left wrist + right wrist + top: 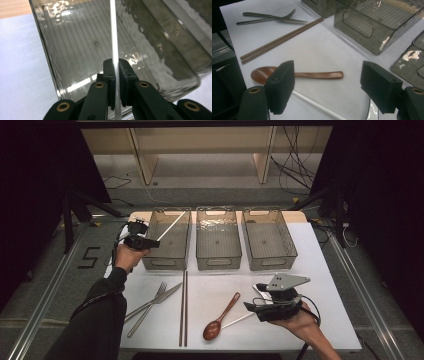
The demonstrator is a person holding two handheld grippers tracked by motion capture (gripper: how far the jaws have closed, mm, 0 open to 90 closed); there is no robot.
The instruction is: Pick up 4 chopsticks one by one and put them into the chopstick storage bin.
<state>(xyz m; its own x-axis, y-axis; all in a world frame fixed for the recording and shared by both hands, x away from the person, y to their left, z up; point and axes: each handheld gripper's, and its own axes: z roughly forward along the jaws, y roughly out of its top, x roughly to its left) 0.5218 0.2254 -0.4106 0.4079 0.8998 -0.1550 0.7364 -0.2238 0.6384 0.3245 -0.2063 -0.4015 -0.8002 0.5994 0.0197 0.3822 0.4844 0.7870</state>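
Item in hand: white chopstick (113, 37), clamped in the left gripper (145, 241) over the leftmost bin (168, 240), apparently mid-deposit; right gripper (327, 85) idle, jaws wide, near its mate (239, 320); next: lower, release inside.

Tongs (327, 87) agape — wooden spoon (299, 74) beneath

Glossy clear plastic bin (75, 50), smooth white chopstick (114, 37) (plastic-looking), matt black claw (116, 75).
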